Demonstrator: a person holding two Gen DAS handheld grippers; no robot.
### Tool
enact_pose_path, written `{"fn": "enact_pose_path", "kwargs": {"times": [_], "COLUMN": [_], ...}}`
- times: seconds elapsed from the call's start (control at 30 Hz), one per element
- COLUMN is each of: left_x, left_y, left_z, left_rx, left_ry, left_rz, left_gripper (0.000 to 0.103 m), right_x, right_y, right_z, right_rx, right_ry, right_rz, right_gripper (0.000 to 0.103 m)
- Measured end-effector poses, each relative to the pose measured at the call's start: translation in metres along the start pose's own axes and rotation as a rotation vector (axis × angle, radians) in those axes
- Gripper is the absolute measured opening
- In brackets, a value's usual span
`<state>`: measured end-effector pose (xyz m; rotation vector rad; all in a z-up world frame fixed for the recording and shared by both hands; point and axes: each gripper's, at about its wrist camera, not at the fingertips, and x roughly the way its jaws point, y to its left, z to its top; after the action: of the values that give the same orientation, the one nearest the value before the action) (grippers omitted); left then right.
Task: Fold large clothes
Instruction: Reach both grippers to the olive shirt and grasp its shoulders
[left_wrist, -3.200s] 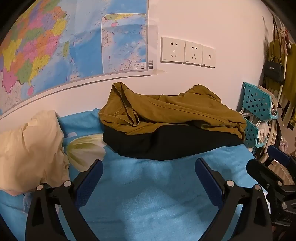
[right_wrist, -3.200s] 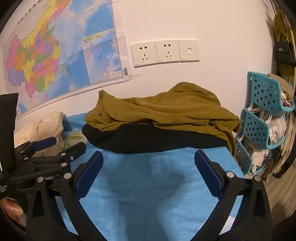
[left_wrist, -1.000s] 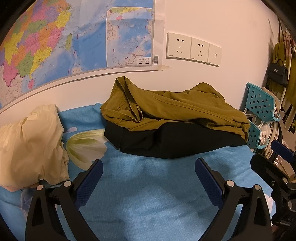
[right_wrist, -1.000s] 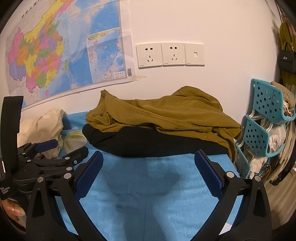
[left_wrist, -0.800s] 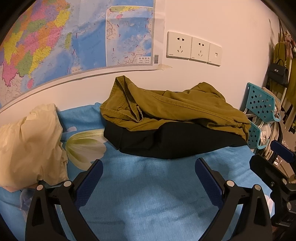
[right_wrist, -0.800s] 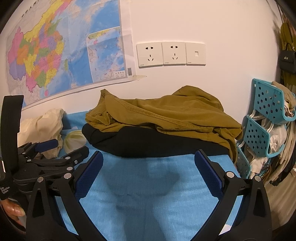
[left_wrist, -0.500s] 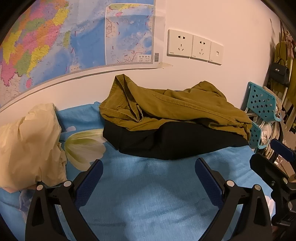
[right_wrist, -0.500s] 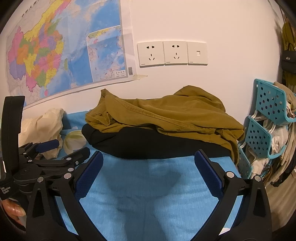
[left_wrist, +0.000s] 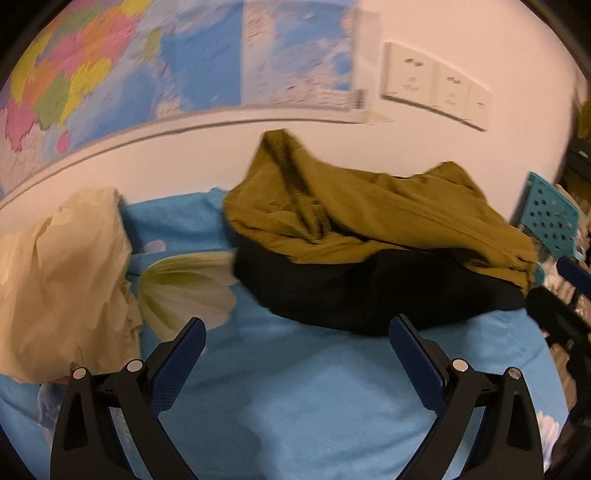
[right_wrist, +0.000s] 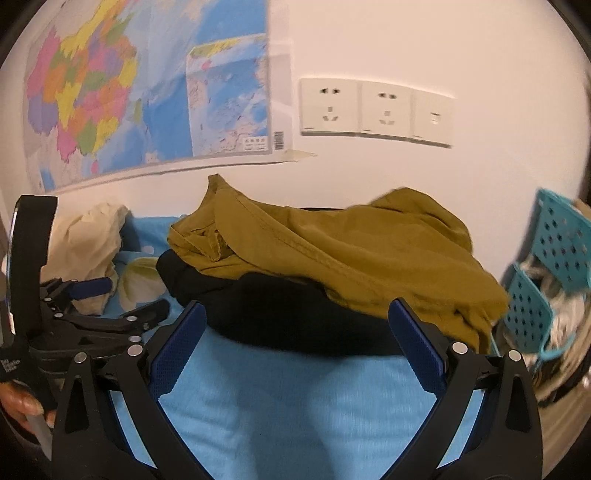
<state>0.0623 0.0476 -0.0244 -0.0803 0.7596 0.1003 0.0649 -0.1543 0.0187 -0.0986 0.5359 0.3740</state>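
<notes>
An olive-brown garment (left_wrist: 369, 214) lies crumpled on top of a black garment (left_wrist: 376, 291) on the blue bed sheet (left_wrist: 303, 398), against the wall. Both also show in the right wrist view, the olive one (right_wrist: 332, 251) over the black one (right_wrist: 288, 317). My left gripper (left_wrist: 297, 332) is open and empty, a short way in front of the pile. My right gripper (right_wrist: 295, 314) is open and empty, its fingertips close to the black garment's front edge. The left gripper also shows at the left of the right wrist view (right_wrist: 110, 299).
A cream cloth (left_wrist: 62, 280) lies bunched at the left of the bed. A wall map (right_wrist: 147, 88) and sockets (right_wrist: 373, 110) are on the wall behind. Teal plastic baskets (right_wrist: 546, 273) with items stand at the right bed edge.
Both grippers have moved forward toward the clothes pile, which now looks larger and nearer. Both stay open and empty. The clothes have not moved.
</notes>
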Motion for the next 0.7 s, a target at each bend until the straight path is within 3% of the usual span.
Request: {"fn": "enact_pose_path", "kwargs": {"times": [0.2,0.5,0.57,0.6,0.63,0.67,0.7], "left_x": [0.023,0.037,0.041,0.043,0.045,0.045,0.048], "left_y": [0.036,0.060,0.062,0.062,0.062,0.062,0.063], "left_z": [0.008,0.013,0.014,0.015,0.016,0.016,0.017], "left_rx": [-0.074,-0.093,-0.086,-0.080,-0.074,-0.067,-0.056], "left_ry": [0.044,0.067,0.068,0.068,0.068,0.070,0.070], "left_rz": [0.063,0.113,0.118,0.119,0.118,0.121,0.124], "left_gripper": [0.096,0.096,0.096,0.096,0.096,0.096,0.096], "right_x": [0.066,0.172,0.181,0.180,0.176,0.169,0.157], "right_y": [0.012,0.052,0.053,0.049,0.042,0.033,0.019], "right_z": [0.029,0.053,0.055,0.058,0.062,0.066,0.073], "right_rx": [-0.101,-0.313,-0.349,-0.344,-0.330,-0.307,-0.272], "right_ry": [0.075,0.186,0.192,0.190,0.185,0.175,0.156], "right_rz": [0.073,0.053,0.019,0.023,0.038,0.055,0.077], "right_gripper": [0.097,0.096,0.069,0.055,0.032,0.016,0.006]}}
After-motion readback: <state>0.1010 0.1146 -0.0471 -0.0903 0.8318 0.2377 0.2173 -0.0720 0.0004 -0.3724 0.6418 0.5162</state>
